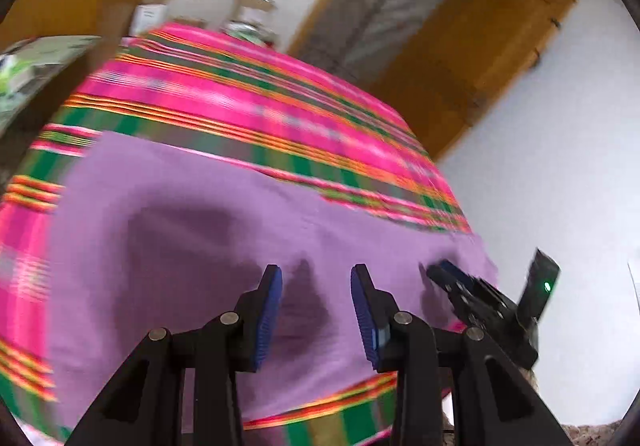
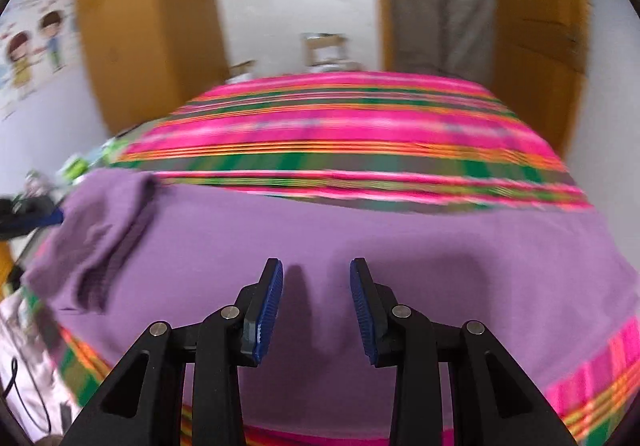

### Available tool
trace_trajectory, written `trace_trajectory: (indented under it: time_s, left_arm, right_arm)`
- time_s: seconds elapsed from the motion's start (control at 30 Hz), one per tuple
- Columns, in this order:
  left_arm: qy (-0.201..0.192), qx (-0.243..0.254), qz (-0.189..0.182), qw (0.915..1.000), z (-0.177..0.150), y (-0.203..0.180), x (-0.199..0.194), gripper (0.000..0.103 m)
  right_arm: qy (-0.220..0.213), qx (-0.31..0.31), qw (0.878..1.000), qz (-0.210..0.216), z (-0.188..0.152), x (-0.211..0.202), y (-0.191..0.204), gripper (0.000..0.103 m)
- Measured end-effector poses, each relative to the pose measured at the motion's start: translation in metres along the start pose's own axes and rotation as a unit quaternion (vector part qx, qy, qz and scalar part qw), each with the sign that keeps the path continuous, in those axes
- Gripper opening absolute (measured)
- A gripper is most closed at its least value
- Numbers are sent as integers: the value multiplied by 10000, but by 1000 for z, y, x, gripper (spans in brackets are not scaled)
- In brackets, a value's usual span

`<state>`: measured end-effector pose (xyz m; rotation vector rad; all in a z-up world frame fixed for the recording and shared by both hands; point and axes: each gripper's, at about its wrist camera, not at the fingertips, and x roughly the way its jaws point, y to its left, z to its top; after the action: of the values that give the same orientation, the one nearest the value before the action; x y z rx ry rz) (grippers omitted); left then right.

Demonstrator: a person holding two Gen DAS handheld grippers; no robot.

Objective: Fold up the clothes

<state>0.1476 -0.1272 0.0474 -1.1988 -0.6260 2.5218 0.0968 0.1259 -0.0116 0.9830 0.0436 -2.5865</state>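
Here the purple garment [image 1: 192, 213] lies flat on the striped cloth [image 1: 248, 101], long axis roughly nine to three. The left gripper [image 1: 316, 310] hangs released, empty, garment at twelve. The right gripper [image 2: 316, 310], equally unclenched, seems nearer the bunched sleeve [image 2: 100, 242] at ten.

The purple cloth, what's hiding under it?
Under the purple cloth lies a striped pink, green and orange cover, which shows all around its edges. What is beneath that cover, and anything tucked under the purple cloth itself, cannot be seen.
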Motion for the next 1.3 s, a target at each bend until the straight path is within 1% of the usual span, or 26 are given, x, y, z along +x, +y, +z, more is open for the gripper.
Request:
trace_trajectory:
  time_s: [0.1, 0.17, 0.2, 0.27, 0.33, 0.43, 0.57, 0.63, 0.7, 0.73, 0.87, 1.03, 1.2, 1.23, 1.27, 1.3]
  left_arm:
    - [281, 188, -112, 9994, -2, -19, 25, 36]
    - [466, 273, -182, 9984, -5, -29, 39, 36]
    - [558, 316, -217, 9977, -6, -34, 46, 36]
    - [690, 397, -289, 9964, -7, -43, 58, 36]
    - [753, 418, -352, 9957, -5, -47, 68, 36]
    - [885, 466, -408, 9942, -8, -52, 78, 36]
    - [1011, 474, -425, 9928, -11, -58, 90, 36]
    - [1072, 498, -464, 9919, -12, -61, 96, 36]
    - [1147, 542, -519, 9906, -13, -65, 101, 36]
    - [1184, 569, -537, 9899, -14, -67, 104, 37]
    - [1175, 637, -591, 9893, -14, -74, 111, 38]
    - [1151, 718, -610, 9889, -15, -81, 116, 41]
    - [1184, 642, -648, 9888, -12, -81, 118, 41]
    - [1184, 648, -641, 9888, -12, -82, 119, 41]
    - [1187, 670, -630, 9887, -13, -83, 119, 41]
    - [1188, 682, -617, 9886, -13, -85, 120, 41]
  right_arm:
    - [58, 203, 9990, -394, -5, -2, -30, 36]
    - [192, 293, 9969, -698, -7, 0, -49, 36]
    - [216, 334, 9963, -762, -7, -1, -57, 36]
    - [219, 363, 9952, -880, -8, -6, -71, 36]
    - [233, 302, 9922, -1187, -11, -9, -84, 36]
    - [217, 459, 9887, -1409, -17, -20, -110, 36]
    - [181, 776, 9798, -1832, -23, -34, -146, 36]
    - [166, 935, 9737, -2070, -25, -41, -161, 36]
    - [159, 1219, 9663, -2261, -27, -49, -177, 37]
    - [131, 1350, 9642, -2278, -28, -52, -184, 37]
    - [-103, 1755, 9652, -1937, -28, -64, -201, 37]
    - [-44, 1792, 9653, -1900, -26, -58, -208, 37]
    - [-105, 1849, 9657, -1821, -23, -53, -216, 36]
    - [-118, 1859, 9658, -1805, -23, -53, -218, 33]
    - [-126, 1865, 9658, -1797, -22, -52, -219, 17]
    - [-143, 1871, 9661, -1776, -22, -53, -219, 8]
